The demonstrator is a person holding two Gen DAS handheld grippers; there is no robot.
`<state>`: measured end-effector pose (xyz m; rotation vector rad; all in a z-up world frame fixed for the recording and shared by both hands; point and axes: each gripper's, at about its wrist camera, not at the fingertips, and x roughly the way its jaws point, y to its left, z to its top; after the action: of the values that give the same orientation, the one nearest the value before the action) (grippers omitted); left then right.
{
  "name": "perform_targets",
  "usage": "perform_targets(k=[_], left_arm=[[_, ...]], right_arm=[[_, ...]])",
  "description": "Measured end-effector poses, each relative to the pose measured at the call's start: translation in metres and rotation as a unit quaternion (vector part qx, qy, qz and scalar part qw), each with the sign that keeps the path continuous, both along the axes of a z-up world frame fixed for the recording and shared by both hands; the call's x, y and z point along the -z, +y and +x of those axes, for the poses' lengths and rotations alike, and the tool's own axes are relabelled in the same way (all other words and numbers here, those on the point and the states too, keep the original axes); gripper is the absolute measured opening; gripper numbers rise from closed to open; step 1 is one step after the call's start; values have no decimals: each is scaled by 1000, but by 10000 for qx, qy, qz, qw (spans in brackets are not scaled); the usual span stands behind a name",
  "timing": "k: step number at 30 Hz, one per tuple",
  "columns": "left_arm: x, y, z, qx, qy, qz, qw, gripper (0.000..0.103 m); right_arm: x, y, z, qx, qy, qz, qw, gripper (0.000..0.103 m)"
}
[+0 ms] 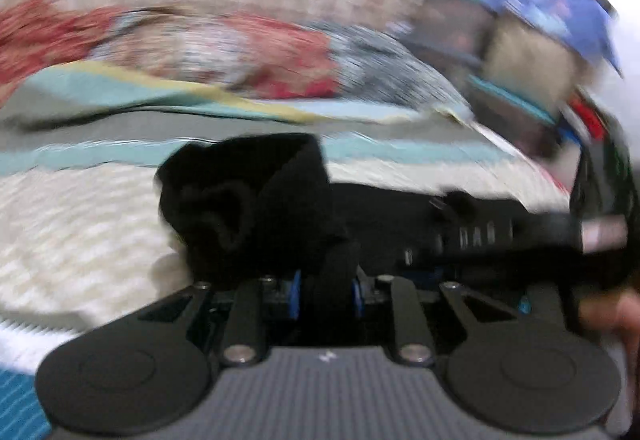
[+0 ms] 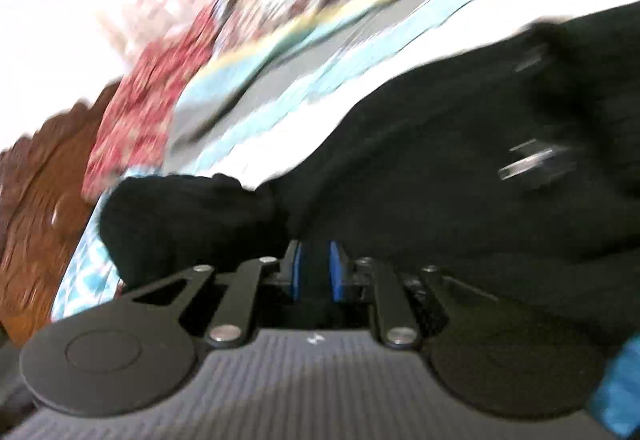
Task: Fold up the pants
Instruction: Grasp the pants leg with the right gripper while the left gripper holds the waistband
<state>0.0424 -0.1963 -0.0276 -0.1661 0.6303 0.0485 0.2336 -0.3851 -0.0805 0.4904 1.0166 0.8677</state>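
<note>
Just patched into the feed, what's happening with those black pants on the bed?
A person is folding black pants on a striped bedspread with a handheld gripper in each hand. The left gripper is clamped on a bunched-up part of the fabric. The right gripper is also pinched on black cloth. Both views are motion-blurred. A red patterned cloth lies beyond the pants. The fold is not finished.
</note>
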Motion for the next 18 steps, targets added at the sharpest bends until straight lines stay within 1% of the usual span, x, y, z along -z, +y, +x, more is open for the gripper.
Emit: perform_targets(k=[1, 2, 3, 4, 5, 6, 7, 8, 10, 11, 12, 14, 15, 16, 18], left_arm=[[6, -11, 8, 225, 158, 109, 9996, 29], [14, -24, 17, 438, 410, 289, 9978, 32], [20, -35, 21, 602, 639, 481, 9950, 38], [24, -44, 23, 751, 766, 632, 9922, 39], [25, -50, 20, 873, 779, 750, 9903, 39], [23, -50, 14, 938, 735, 748, 9901, 45], [20, -48, 9, 948, 678, 660, 9910, 52], [15, -41, 1, 920, 609, 500, 9926, 52], [4, -21, -10, 728, 500, -31, 9961, 56], [-1, -10, -15, 588, 443, -317, 9968, 57], [-4, 5, -21, 403, 391, -636, 9964, 57], [-6, 33, -34, -34, 344, -1200, 9922, 57], [-5, 48, -39, -291, 349, -1459, 9883, 57], [-3, 57, -45, -454, 355, -1633, 9849, 57], [3, 73, -50, -734, 389, -1887, 9785, 57]], right_arm=[[0, -12, 2, 169, -29, 10, 9999, 20], [1, -22, 3, 322, -45, 12, 9995, 21], [2, -31, 4, 439, -49, 2, 9990, 25], [4, -40, 5, 568, -45, -15, 9984, 28], [6, -44, 5, 670, -29, -34, 9977, 37], [8, -44, 4, 758, 10, -26, 9971, 49], [10, -46, 3, 834, 75, 22, 9965, 54], [13, -49, 3, 889, 140, 127, 9959, 55], [14, -47, 0, 920, 248, 330, 9949, 62], [14, -45, -1, 927, 292, 424, 9944, 68], [14, -43, 0, 922, 317, 489, 9940, 71], [15, -41, 1, 896, 339, 610, 9935, 74], [10, -48, 6, 868, 342, 648, 9935, 78], [9, -43, 7, 809, 324, 629, 9942, 83], [8, -38, 9, 649, 242, 346, 9970, 85]])
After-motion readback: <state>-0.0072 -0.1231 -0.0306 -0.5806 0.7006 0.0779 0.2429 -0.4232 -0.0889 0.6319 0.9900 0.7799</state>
